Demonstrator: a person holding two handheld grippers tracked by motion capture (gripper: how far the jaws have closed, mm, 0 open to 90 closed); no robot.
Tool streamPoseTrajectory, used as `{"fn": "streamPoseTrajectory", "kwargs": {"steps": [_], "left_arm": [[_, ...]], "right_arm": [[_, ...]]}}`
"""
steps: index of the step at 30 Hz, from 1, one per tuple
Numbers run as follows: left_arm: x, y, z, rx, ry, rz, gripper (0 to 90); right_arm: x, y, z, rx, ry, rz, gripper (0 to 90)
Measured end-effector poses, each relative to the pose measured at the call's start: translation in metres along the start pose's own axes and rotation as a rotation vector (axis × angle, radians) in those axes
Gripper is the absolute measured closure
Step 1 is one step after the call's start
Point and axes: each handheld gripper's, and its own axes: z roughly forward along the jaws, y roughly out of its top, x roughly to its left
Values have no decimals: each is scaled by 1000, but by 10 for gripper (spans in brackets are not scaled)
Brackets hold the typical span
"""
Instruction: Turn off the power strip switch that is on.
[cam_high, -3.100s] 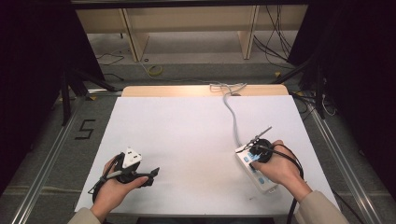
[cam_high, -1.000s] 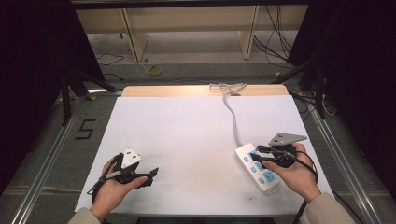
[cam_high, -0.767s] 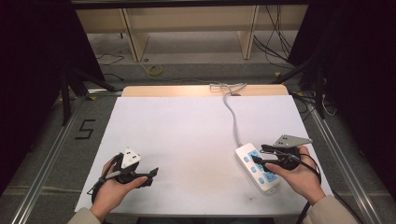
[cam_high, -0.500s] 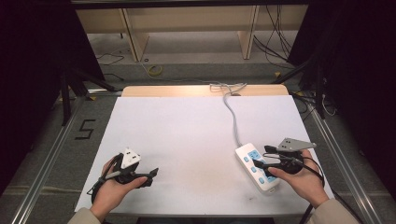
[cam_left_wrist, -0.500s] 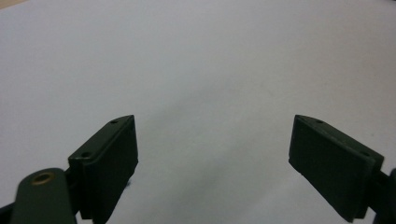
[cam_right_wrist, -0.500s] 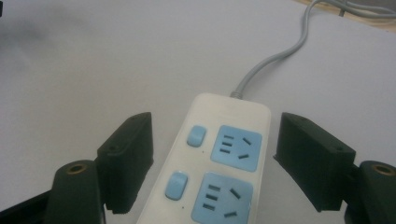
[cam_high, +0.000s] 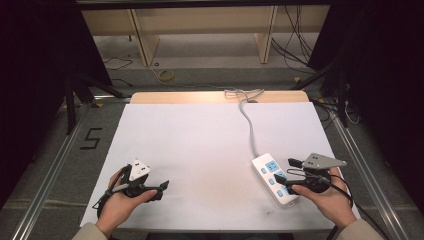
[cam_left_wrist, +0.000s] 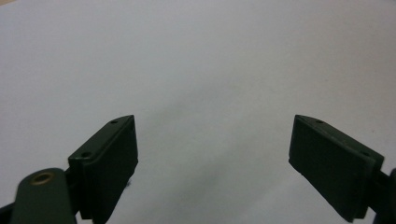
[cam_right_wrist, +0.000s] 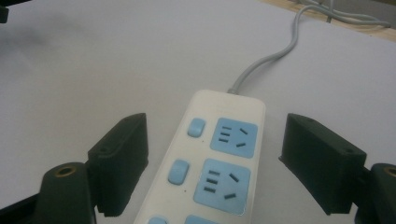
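The right claw hangs released, its jaws either side of the white power strip on the bench, seemingly lined up to grip it, while the left claw idles released over bare surface.

Both tongs are black with screw-holed jaws — the right tongs carry a grey three-cornered plate; beige sleeves.

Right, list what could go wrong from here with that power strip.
1. The power strip lies skewed between the right gripper's open jaws, so closing may grip it crookedly or press a blue switch.
2. Its cable runs off the table's far edge; lifting may tug or snag it.
3. The strip sits near the table's front edge and could be pushed off.
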Motion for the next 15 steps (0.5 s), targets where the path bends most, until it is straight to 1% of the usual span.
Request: {"fn": "streamPoseTrajectory", "kwargs": {"steps": [5,15], "left_arm": [[0,0,0,4,1,7,151],[-1,1,1,3,-2,8,152]], "right_arm": [[-1,0,0,-9,-3,5,234],[-1,0,0,-13,-4,7,235]]}}
